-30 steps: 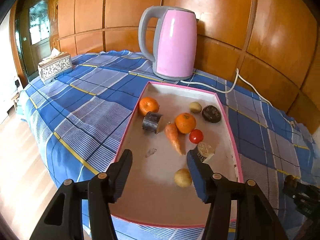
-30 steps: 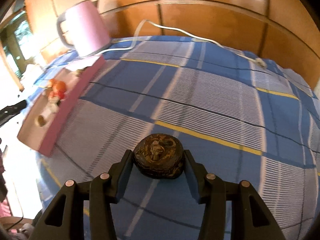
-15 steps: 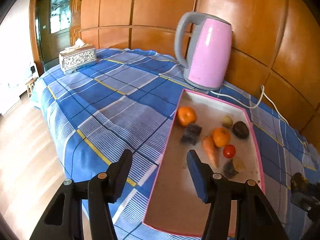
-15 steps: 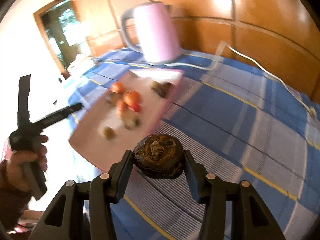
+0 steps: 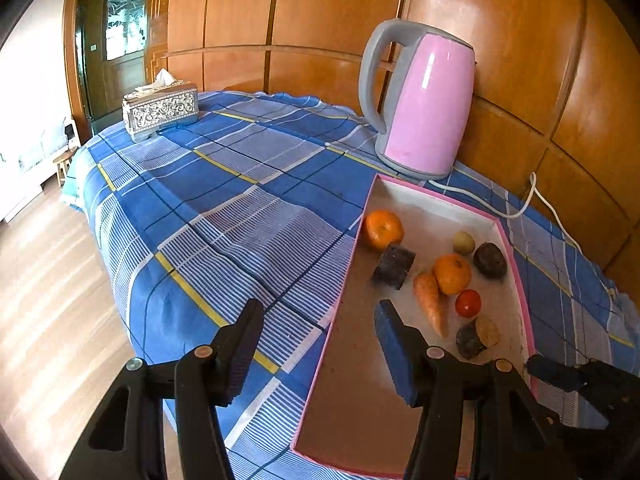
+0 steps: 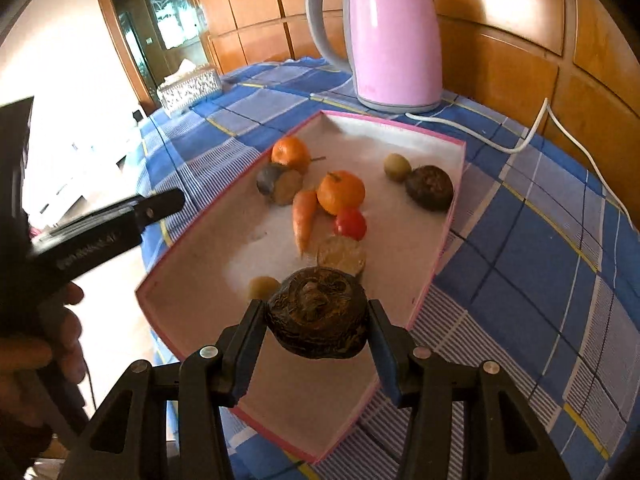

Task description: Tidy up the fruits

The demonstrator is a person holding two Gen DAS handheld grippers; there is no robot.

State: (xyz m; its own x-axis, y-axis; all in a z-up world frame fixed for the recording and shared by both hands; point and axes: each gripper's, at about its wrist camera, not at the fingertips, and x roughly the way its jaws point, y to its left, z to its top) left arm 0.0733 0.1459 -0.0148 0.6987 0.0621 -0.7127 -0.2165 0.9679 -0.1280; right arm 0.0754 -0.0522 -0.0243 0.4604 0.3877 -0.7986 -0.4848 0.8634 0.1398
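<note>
One dark brown wrinkled round fruit (image 6: 318, 312), gripped by the right gripper (image 6: 318, 334) fingers just easing apart, has travelled from bare blue checked cloth to over the pink-rimmed tray (image 6: 444, 236) at 6 o'clock, ready for release; left gripper (image 5: 316, 344) fingers open, empty.

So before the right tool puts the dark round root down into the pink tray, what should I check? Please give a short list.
1. Right tool holds dark root: ok, its jaws have just been opening slightly.
2. Root over pink tray: ok.
3. Free floor near the small potato: ok.
4. Left tool empty, jaws open: ok.
5. Left tool clear of the drop spot: cannot tell.
</note>
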